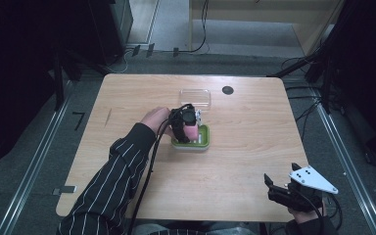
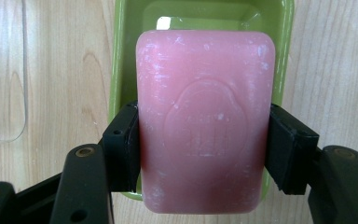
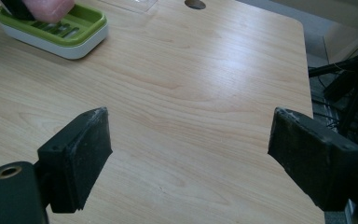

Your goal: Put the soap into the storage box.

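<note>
Clamped between the jaws of the left claw (image 2: 204,154) is a pink soap bar (image 2: 205,121), gripped by its two long sides, with an embossed emblem seen on its upper face in the left gripper view. Directly beneath the bar a green soap dish (image 2: 121,56) is seen, its rim showing on both sides of the soap; whether the bar touches the dish cannot be told. At the left edge of that view part of a clear plastic lid (image 2: 2,70) is seen lying flat on the wooden surface (image 2: 335,60).

In the high view the left claw (image 1: 192,128) is held over the dish (image 1: 203,143) near the middle of the surface (image 1: 254,147), with the person's striped sleeve (image 1: 112,181) reaching in from the bottom left. Just beyond the dish the clear lid (image 1: 195,98) is seen, and to its right a dark round grommet (image 1: 227,90) is set into the surface.

Farther right, at the near right corner, the right claw (image 1: 279,188) is held with its jaws spread wide apart and nothing between them. In the right gripper view the right claw (image 3: 189,154) points across bare wood, with the dish (image 3: 60,35) and the soap (image 3: 51,9) well apart at the top left.
</note>
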A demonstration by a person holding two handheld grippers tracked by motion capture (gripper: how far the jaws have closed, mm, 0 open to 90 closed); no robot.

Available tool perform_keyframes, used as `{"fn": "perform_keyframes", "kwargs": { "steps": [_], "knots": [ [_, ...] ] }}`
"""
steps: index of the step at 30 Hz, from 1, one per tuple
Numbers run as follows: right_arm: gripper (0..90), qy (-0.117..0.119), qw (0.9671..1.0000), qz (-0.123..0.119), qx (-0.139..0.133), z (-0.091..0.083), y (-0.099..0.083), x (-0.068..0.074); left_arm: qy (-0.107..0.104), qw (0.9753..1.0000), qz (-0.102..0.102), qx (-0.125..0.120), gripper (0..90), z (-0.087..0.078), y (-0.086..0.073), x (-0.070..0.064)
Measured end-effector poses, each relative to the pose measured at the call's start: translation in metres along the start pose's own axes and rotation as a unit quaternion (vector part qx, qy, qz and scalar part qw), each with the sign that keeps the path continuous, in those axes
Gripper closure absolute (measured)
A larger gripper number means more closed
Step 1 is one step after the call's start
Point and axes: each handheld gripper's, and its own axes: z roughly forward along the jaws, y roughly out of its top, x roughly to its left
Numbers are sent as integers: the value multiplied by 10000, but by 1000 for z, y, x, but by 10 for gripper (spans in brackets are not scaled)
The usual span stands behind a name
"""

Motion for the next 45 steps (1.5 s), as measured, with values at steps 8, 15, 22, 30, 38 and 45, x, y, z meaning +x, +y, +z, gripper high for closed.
{"fn": "perform_keyframes", "kwargs": {
  "steps": [8,15,22,30,38,45],
  "knots": [
    [135,-25,10000,10,10,-2,-1,-1,-12,10000,16,48,388,4,2,1],
    [134,-56,10000,30,12,-3,-2,-1,-36,10000,-19,81,388,8,3,2],
    [135,-62,10000,40,9,-4,-3,-1,-38,10000,5,91,388,11,4,3],
    [134,-63,10000,39,10,-4,-3,-2,-45,9999,-4,125,387,15,5,2],
    [134,-58,10000,28,18,-3,-3,-1,-88,9999,-59,92,387,15,4,2],
    [134,-42,10000,12,23,-3,-2,-1,-107,9999,-107,21,388,16,1,4]
  ]
}}
